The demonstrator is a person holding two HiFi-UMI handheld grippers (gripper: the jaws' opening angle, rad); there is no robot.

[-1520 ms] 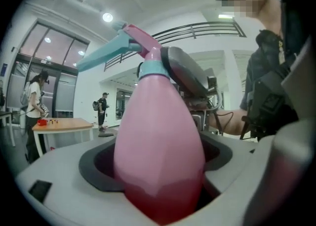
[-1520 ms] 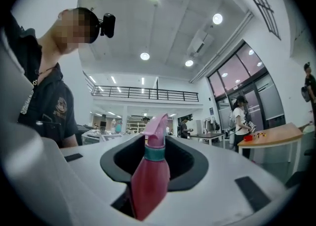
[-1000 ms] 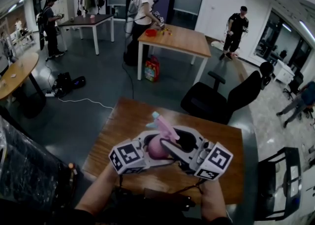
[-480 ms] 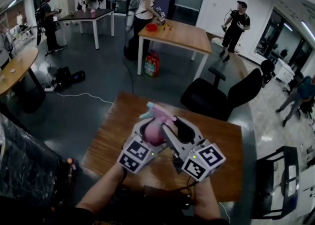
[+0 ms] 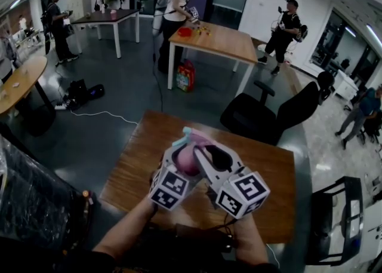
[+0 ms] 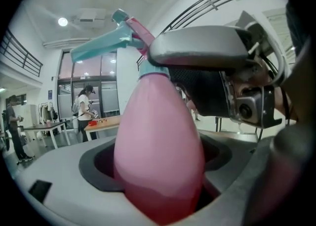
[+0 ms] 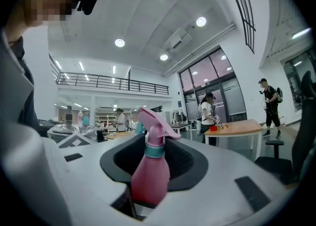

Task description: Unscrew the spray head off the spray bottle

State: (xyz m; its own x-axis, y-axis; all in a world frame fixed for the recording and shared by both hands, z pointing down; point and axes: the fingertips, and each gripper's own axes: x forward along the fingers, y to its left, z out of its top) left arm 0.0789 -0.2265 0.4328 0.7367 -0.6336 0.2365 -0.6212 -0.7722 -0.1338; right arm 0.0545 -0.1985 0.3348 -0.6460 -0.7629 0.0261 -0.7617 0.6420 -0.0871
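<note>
A pink spray bottle (image 5: pixel 187 162) is held in the air over the wooden table (image 5: pixel 134 164). My left gripper (image 5: pixel 181 159) is shut on its fat pink body (image 6: pixel 158 151), which fills the space between the jaws. The spray head (image 7: pixel 156 121), pink with a teal trigger (image 6: pixel 101 44) and teal collar (image 7: pixel 155 151), points away from me. My right gripper (image 5: pixel 207 150) reaches in from the right at neck height, its grey jaw lying across the collar in the left gripper view. Its jaws are closing with the neck and head between them, and dark gaps still show on both sides.
Black office chairs (image 5: pixel 256 119) stand just past the table's far right edge. Farther off is a second wooden table (image 5: pixel 215 43) with a person beside it and a red bag (image 5: pixel 185 78) under it. A round table (image 5: pixel 18 86) and floor cables (image 5: pixel 95 116) lie left.
Both grippers have drawn closer together and the marker cubes have shifted toward the middle. The bottle's head has swung from pointing up and left to pointing more straight away.
</note>
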